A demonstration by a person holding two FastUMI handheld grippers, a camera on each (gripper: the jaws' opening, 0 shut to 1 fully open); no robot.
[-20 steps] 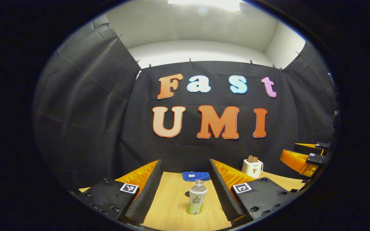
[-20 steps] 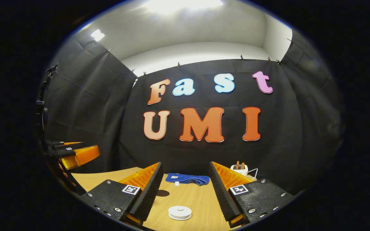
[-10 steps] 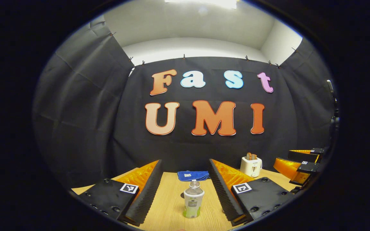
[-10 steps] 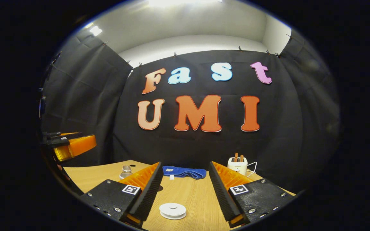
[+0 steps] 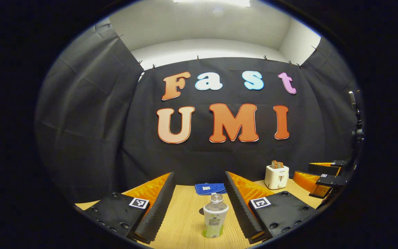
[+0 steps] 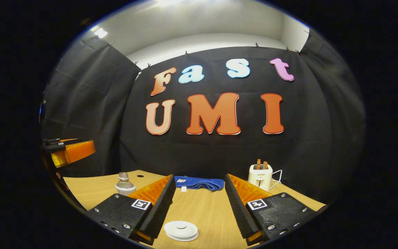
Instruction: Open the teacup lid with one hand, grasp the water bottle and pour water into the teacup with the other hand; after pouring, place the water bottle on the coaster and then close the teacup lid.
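Wide wooden table (image 5: 185,221) spreads under both grippers, pale grain running toward the black cloth wall. On the far right side stands a white toaster (image 5: 277,176) with two brown slices poking out of its slots, a cord trailing beside it in the right gripper view. A folded blue cloth (image 6: 199,183) lies at the back edge of the table. Left gripper (image 5: 199,207) is spread wide, holding nothing, and the water bottle (image 5: 215,216) stands upright between its fingers, touching neither; clear upper body, white and green label, the liquid level hard to judge. Right gripper (image 6: 199,207) is just as wide apart, gripping nothing, with the white teacup lid (image 6: 181,230) low between its fingers, knob up, the cup beneath hidden. A small dark round patch sits on the table just behind the bottle.
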